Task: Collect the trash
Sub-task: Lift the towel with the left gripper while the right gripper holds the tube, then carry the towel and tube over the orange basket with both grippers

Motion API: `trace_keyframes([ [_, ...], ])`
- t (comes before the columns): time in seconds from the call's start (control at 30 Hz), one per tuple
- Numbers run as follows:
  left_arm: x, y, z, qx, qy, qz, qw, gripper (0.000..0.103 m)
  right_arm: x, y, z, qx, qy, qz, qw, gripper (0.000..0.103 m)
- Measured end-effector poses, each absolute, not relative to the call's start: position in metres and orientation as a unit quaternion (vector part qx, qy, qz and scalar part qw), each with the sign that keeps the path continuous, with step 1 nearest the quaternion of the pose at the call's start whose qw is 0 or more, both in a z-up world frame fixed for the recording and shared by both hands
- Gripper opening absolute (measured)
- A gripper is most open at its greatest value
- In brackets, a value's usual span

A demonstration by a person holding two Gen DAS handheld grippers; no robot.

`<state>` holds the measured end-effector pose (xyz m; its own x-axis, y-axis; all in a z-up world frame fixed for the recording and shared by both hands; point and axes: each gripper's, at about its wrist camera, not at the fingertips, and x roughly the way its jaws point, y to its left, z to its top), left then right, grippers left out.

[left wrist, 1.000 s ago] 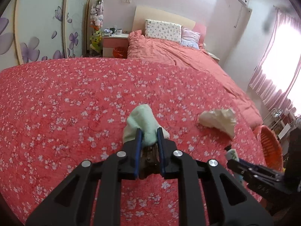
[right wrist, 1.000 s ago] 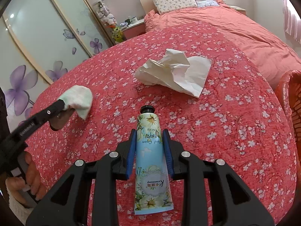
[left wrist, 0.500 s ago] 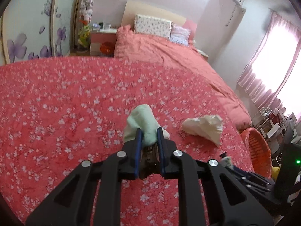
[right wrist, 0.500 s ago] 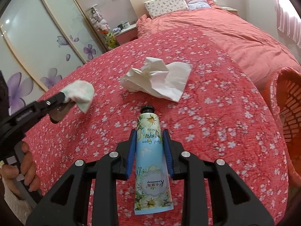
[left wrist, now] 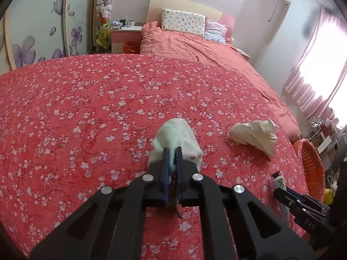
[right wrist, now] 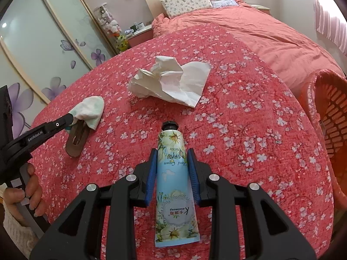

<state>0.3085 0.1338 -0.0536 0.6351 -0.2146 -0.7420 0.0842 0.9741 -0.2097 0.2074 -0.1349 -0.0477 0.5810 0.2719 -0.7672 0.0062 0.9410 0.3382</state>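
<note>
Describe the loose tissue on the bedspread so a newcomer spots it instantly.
On the red floral bedspread, look past the hand cream tube, toward the pillows. The crumpled white tissue lies there loose, gripped by nothing, unlike the small pale-green cloth pinched in the left gripper.

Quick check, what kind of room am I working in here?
A bedroom, by the look of it: a made bed with pillows, a bedside table, and flower-patterned sliding wardrobe doors.
</note>
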Motion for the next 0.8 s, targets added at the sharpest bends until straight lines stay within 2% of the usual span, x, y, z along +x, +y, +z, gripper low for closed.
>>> trace_keyframes([
  [0.27, 0.308, 0.154, -0.040, -0.125, 0.394, -0.069, 0.908, 0.004, 0.207, -0.131, -0.042, 0.145, 0.447, 0.074, 0.880, 0.028],
  [0.8, 0.283, 0.126, 0.024, -0.099, 0.336, -0.113, 0.930, 0.004, 0.191, -0.150, 0.000, 0.143, 0.394, 0.056, 0.906, 0.028],
])
